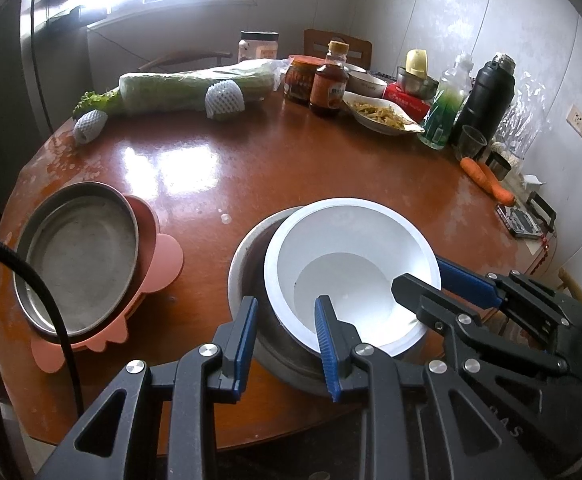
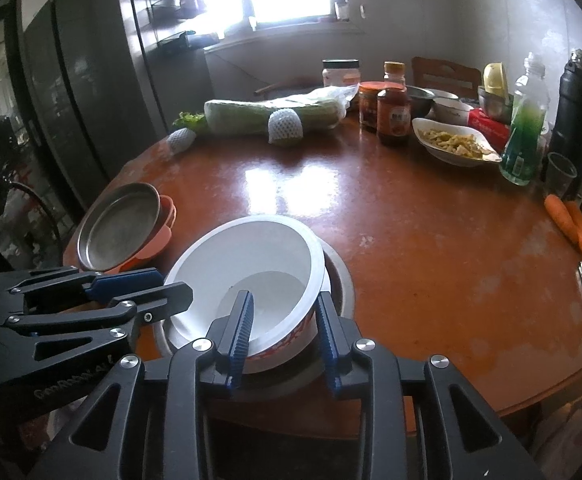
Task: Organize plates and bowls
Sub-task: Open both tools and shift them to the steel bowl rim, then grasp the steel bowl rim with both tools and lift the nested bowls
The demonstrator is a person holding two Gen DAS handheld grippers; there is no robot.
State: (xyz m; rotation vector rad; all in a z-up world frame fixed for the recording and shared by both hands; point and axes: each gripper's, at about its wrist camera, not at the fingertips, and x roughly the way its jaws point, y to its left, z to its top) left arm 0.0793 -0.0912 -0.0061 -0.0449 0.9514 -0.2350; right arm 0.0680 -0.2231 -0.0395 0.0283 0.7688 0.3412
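Blue-padded fingers of the left gripper (image 1: 287, 344) are straddling the near wall of a steel bowl (image 1: 251, 264), one finger outside it and one reaching inside a white paper bowl (image 1: 351, 264) that is sitting tilted in the steel one. Its jaws are standing apart around both rims, not visibly pressing, likely steadying the nest. From the right, the right gripper (image 2: 283, 334) is bracketing the white bowl's near wall, one finger inside and one outside; whether it is clamping is unclear. Nesting is probably the step in hand. Well left of the jaws, a steel plate (image 1: 79, 256) is resting on a pink plate (image 1: 163, 264), already stacked. Beyond the jaws, the brown table (image 1: 291, 168) is carrying jars, bottles and vegetables.
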